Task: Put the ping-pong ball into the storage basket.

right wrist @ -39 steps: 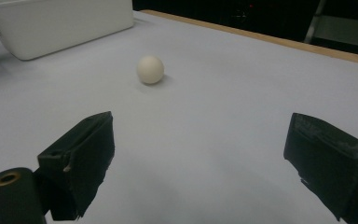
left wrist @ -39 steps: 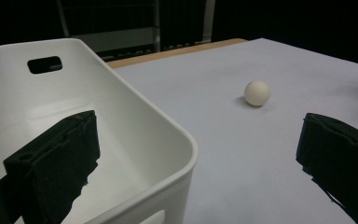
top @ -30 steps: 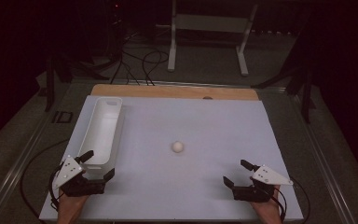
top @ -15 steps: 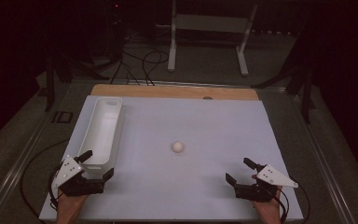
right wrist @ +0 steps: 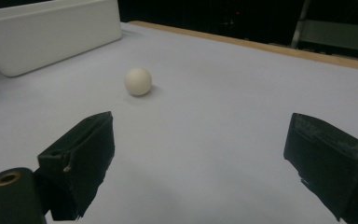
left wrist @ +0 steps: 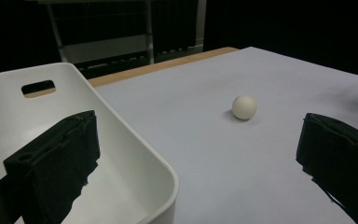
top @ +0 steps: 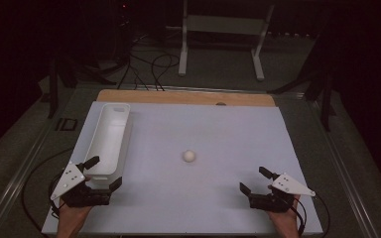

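A small white ball (top: 189, 155) rests alone near the middle of the pale table (top: 228, 129); it appears also as the ball (left wrist: 244, 107) and the ball (right wrist: 138, 81) in the gripper views. A long white bin (top: 108, 138) lies along the table's left side, its near end (left wrist: 121, 154) between the left jaws. My left gripper (top: 103, 173) is open at the front left, straddling the bin's near corner. Near the front right edge my right gripper (top: 254, 179) stands open with nothing between its jaws, aimed toward the ball.
A wooden strip (top: 188, 97) borders the table's far edge. Beyond it stand a white metal frame (top: 223, 29) and cables on the dark floor. Metal rails run along both sides of the table.
The right gripper has shifted slightly to the right and nearer the front edge. The left gripper, ball and bin have not moved.
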{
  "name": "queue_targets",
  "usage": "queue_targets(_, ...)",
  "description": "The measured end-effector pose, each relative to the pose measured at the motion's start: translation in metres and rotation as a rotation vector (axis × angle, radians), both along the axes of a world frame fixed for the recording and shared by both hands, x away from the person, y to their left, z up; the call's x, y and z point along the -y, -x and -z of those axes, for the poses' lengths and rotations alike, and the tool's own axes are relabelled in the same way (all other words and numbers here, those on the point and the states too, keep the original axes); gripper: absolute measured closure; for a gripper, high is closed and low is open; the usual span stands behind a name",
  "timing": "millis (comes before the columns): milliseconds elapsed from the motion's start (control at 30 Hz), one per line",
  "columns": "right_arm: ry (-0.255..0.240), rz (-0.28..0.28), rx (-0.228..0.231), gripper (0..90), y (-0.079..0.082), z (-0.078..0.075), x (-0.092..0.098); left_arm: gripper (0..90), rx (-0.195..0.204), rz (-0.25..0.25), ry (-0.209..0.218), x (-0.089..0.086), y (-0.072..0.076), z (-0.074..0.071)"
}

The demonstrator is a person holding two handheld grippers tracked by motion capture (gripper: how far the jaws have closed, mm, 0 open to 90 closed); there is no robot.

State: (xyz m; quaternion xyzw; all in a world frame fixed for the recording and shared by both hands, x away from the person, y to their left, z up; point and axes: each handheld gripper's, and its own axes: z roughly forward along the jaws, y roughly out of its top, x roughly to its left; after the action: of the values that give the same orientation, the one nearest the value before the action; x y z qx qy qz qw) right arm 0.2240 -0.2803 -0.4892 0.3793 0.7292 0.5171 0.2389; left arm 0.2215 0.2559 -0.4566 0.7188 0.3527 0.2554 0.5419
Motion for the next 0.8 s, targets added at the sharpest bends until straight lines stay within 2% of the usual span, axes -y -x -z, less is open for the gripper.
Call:
queue_targets(167,0.007,-0.008,-0.005,8.0,0.000,0.001,-0.001,0.1,-0.008,0.005,0.005,0.000,-0.002,-0.004)
queue_targets(300,-0.002,-0.001,-0.003,8.0,0.000,0.000,0.000,0.1,-0.038,0.011,0.034,0.000,-0.008,-0.009)
queue_targets(467,-0.005,0.011,0.005,8.0,0.001,-0.001,0.001,0.1,-0.043,0.005,0.042,0.001,-0.011,-0.013)
queue_targets(733,0.002,0.010,0.016,8.0,-0.003,0.000,0.000,0.1,-0.050,0.007,0.014,0.007,-0.018,-0.021)
queue_targets(800,0.005,0.011,0.021,8.0,-0.004,0.000,0.001,0.1,-0.042,0.012,0.009,0.010,-0.020,-0.024)
